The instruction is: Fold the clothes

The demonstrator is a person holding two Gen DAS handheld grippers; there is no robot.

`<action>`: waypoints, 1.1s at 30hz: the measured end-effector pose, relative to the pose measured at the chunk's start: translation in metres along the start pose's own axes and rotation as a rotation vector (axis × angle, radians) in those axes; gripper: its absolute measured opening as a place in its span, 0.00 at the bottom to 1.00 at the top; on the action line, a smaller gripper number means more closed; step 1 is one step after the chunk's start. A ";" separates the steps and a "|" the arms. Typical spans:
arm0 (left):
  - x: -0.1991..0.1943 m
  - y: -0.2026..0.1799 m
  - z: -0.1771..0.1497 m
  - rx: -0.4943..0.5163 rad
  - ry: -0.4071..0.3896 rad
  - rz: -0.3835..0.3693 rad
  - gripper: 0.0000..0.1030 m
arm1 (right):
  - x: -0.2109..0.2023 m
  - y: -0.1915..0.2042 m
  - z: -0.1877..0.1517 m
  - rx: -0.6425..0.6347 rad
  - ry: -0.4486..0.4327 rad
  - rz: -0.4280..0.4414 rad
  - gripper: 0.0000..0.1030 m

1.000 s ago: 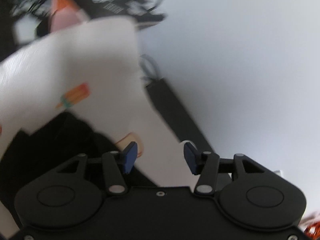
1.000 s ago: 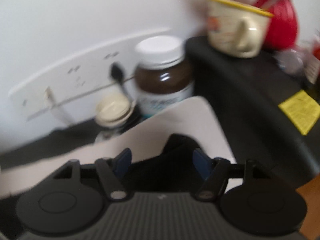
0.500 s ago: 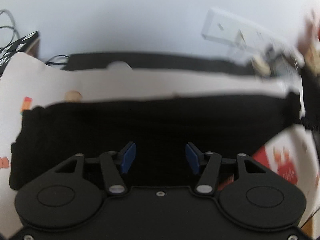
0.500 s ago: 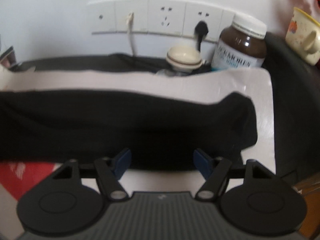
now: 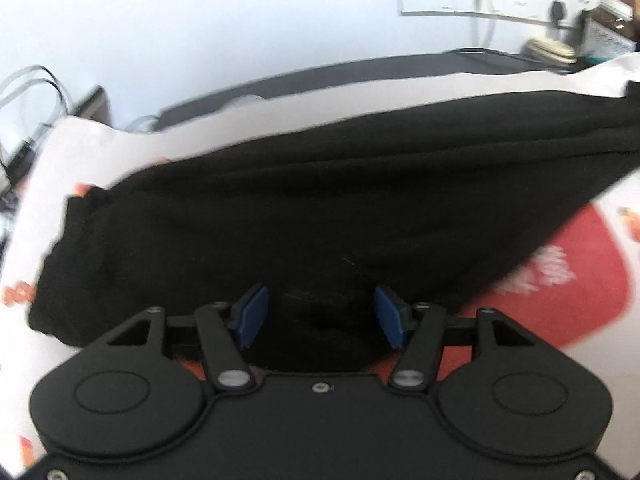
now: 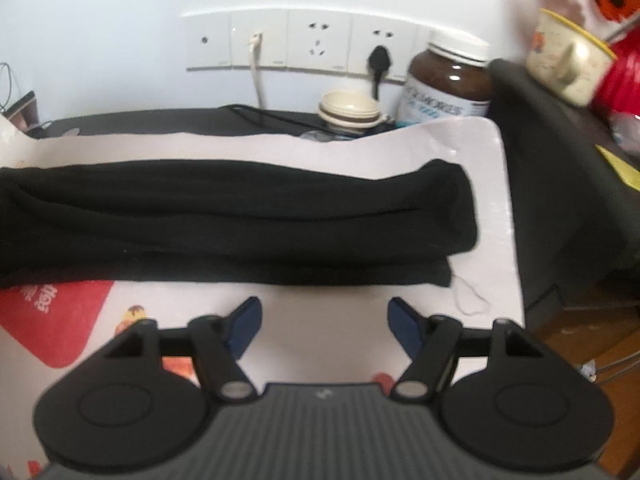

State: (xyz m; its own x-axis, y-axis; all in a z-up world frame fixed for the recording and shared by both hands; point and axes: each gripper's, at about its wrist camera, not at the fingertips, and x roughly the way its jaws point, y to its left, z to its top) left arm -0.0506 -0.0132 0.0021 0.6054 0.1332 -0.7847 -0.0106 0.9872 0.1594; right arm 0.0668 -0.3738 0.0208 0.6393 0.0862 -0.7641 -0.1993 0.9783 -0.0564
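A black garment [image 5: 320, 200] lies folded into a long band across a white printed mat [image 5: 100, 148]. My left gripper [image 5: 322, 316] hovers over the band's near edge, left of the middle. Its blue pads stand apart, with black cloth lying below and between them, and they do not press it. In the right wrist view the garment [image 6: 240, 220] ends at the right in a rounded fold. My right gripper [image 6: 324, 326] is open over the bare mat [image 6: 492, 168], just short of the garment's near hem.
A row of wall sockets [image 6: 304, 44] with plugged cables runs behind the mat. A brown jar [image 6: 448, 80], a cream lidded dish [image 6: 350, 110] and a mug [image 6: 568, 64] stand at the back right. A loose thread [image 6: 472, 300] trails off the hem. Cables [image 5: 24, 92] lie at the far left.
The left view has swung from the mat's end and bare wall round to face the garment. The right view has rolled level and pulled back from the jar. Both grippers stay open.
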 end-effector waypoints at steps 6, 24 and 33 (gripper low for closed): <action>0.002 0.002 -0.011 0.028 -0.027 0.075 0.60 | -0.009 -0.019 -0.011 0.087 -0.007 -0.011 0.67; 0.003 0.056 -0.015 -0.064 -0.024 0.182 0.57 | 0.007 -0.032 -0.009 0.148 0.006 -0.070 0.67; 0.004 0.098 -0.024 -0.129 0.003 0.265 0.57 | 0.040 -0.007 -0.005 0.106 0.073 -0.021 0.33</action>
State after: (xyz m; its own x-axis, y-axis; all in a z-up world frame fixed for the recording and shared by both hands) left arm -0.0685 0.0859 0.0006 0.5656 0.3881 -0.7277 -0.2693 0.9209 0.2818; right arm 0.0905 -0.3778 -0.0126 0.5863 0.0554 -0.8082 -0.1044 0.9945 -0.0076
